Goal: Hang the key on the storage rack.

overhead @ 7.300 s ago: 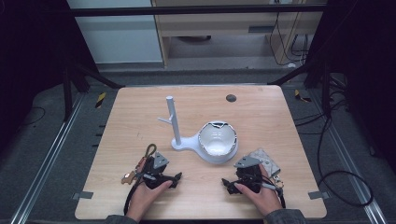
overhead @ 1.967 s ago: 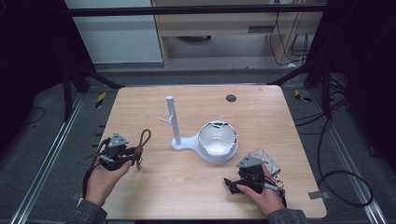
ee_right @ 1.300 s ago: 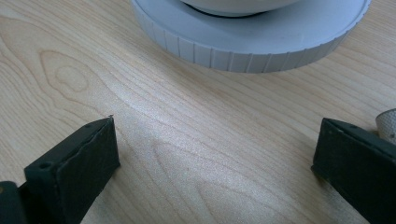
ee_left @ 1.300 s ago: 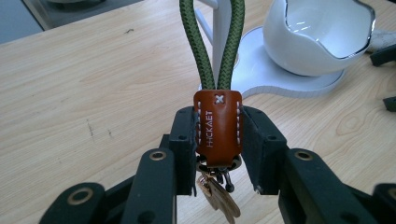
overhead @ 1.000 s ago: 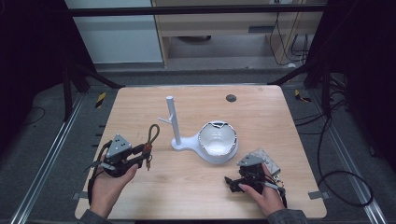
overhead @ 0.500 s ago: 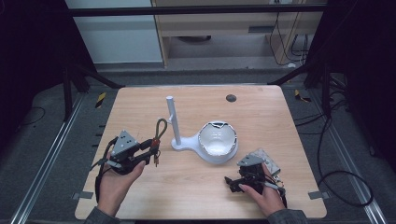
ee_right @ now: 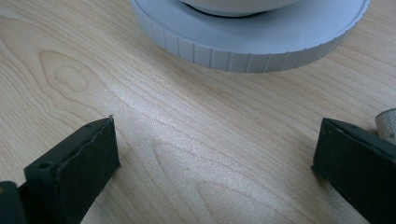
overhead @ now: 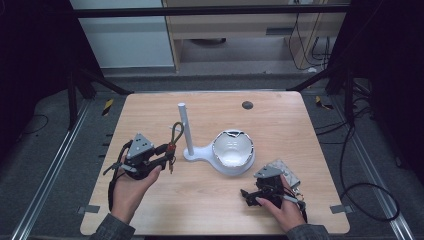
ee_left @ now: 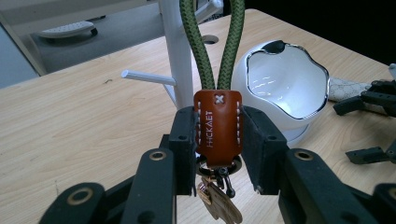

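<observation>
- Right claw (overhead: pixel 248 194) rests near the counter (overhead: pixel 280 120) front edge, jaws spread wide, nothing between them.
- Left claw (ee_left: pixel 218 135) pinches the keychain (ee_left: pixel 217 128) by its leather tab; green cord loop (overhead: pixel 176 131) stands upright, keys hang below.
- Loop sits just beside the white stand (overhead: pixel 184 130), level with its side peg (ee_left: pixel 147 77) (likely the hanging spot).
- Keep the loop open and upright, thread it over the peg tip, then release.
- Bowl (overhead: pixel 233 151) on the stand's base beyond: stay clear.

A lab: wooden table (overhead: pixel 280 125) in a black frame (overhead: pixel 210 11); cables (overhead: pixel 350 150) across grey floor (overhead: pixel 45 130).
</observation>
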The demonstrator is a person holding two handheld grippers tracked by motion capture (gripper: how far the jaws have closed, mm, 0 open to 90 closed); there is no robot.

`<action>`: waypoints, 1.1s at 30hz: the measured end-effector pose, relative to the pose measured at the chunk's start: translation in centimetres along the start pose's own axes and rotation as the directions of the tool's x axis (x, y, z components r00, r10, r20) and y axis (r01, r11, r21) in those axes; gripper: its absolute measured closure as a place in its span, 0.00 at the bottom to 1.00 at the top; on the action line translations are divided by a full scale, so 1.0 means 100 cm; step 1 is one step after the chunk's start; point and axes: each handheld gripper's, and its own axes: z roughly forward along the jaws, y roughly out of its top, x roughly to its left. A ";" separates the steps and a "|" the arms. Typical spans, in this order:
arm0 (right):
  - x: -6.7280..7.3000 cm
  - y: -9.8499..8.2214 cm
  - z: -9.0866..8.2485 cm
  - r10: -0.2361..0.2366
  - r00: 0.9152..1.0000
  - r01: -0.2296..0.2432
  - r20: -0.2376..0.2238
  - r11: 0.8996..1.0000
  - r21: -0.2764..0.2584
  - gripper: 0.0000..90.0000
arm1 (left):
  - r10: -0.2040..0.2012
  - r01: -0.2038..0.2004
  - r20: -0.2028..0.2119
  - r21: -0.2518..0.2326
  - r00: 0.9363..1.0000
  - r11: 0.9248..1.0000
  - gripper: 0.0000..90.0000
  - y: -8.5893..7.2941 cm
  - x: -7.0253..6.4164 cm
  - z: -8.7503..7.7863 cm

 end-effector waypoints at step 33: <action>0.000 0.000 0.000 0.006 1.000 -0.006 0.000 1.000 0.001 0.00 | -0.022 0.023 -0.023 0.050 1.000 0.998 0.73 -0.004 0.004 0.034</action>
